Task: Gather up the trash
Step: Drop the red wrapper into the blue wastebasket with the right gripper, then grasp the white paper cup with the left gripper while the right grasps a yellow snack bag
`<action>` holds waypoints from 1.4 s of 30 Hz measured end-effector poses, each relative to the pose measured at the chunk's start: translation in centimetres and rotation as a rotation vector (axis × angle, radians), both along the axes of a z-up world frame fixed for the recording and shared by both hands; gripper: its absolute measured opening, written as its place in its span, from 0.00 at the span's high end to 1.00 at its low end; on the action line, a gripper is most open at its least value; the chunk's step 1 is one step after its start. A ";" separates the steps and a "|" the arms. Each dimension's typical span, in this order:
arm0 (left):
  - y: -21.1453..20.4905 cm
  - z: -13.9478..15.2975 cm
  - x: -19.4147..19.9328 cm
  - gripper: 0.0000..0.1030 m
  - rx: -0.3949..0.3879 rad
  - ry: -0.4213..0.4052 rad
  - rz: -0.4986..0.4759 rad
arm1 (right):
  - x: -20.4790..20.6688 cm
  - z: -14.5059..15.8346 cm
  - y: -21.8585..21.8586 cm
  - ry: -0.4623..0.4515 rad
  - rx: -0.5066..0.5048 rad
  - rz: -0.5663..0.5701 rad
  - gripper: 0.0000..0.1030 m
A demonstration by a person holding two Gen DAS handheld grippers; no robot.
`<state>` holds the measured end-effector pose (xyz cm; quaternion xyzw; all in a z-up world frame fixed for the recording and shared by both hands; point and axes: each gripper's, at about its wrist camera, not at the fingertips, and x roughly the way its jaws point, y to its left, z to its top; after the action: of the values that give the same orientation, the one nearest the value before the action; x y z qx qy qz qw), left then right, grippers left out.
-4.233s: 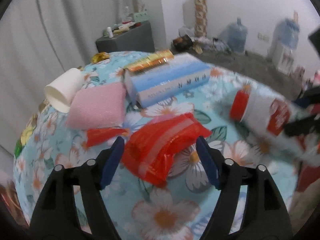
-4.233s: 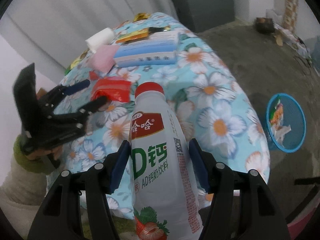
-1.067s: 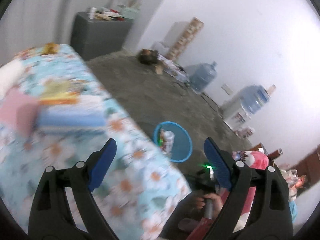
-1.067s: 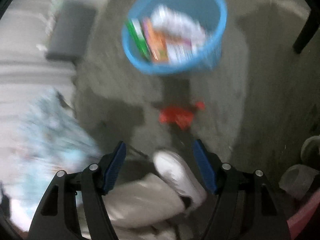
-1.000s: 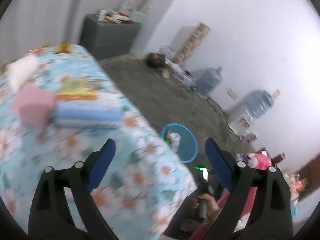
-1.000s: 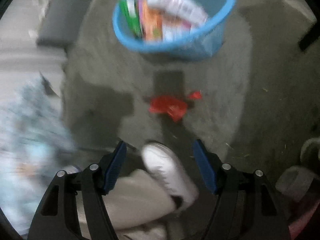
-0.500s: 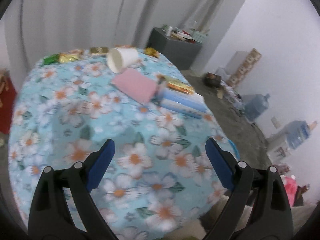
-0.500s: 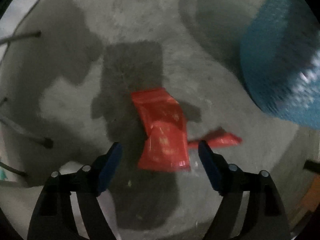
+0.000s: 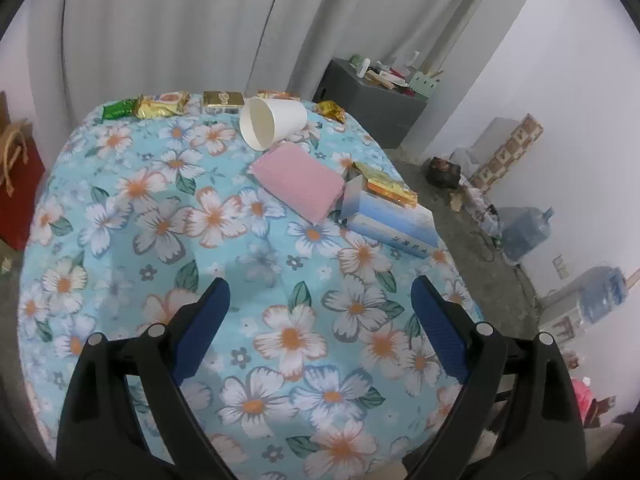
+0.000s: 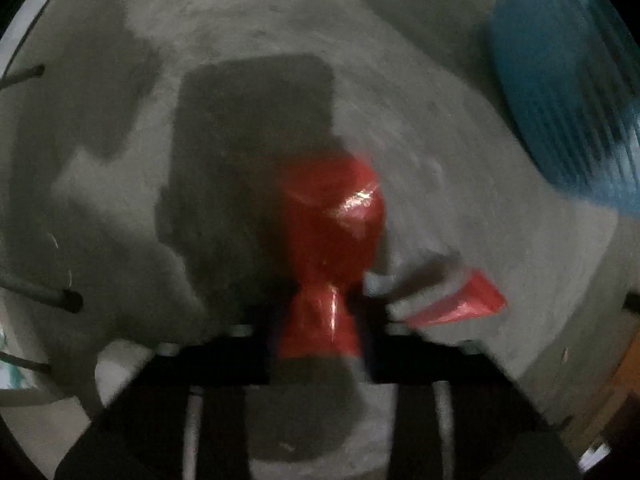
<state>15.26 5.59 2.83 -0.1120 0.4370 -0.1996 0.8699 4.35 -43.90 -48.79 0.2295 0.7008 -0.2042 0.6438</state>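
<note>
Filling most of the left wrist view, a tabletop [image 9: 132,216] draped in a blue floral cloth carries, toward the upper centre, a blue box [image 9: 394,222], a pink sponge [image 9: 298,182] touching the box's left end, and a white paper cup [image 9: 272,122] lying on its side just above the sponge. Small foil snack packets [image 9: 162,105] line the far edge of the tabletop. The left hand-held gripper [image 9: 320,316] occupies the lower frame with its blue-padded fingers spread wide and nothing between them.

In the blurred right wrist view, a grey concrete floor [image 10: 120,160] fills the frame, with a blue basket [image 10: 568,104] at the upper right. The right hand-held gripper [image 10: 320,320] is pressed together on a red plastic wrapper [image 10: 332,216] at centre. A smaller red scrap [image 10: 464,302] lies on the floor just right of it.
</note>
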 end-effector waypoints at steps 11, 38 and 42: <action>1.0 0.0 0.0 0.15 -0.083 -0.054 -0.046 | -15.0 20.6 -3.5 -0.478 0.021 -0.355 0.90; 4.4 -0.5 -3.2 0.15 -0.144 -0.149 -0.048 | -13.5 29.5 -18.4 -0.630 0.033 -0.775 0.28; 4.8 -0.4 -3.6 0.15 -0.126 -0.165 -0.044 | -13.4 34.8 -14.6 -0.784 0.098 -0.683 0.28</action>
<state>11.70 10.41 2.47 -0.1399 0.3528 -0.2544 0.8895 -9.09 -58.52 -13.96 0.5339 0.3012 -0.2685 0.7430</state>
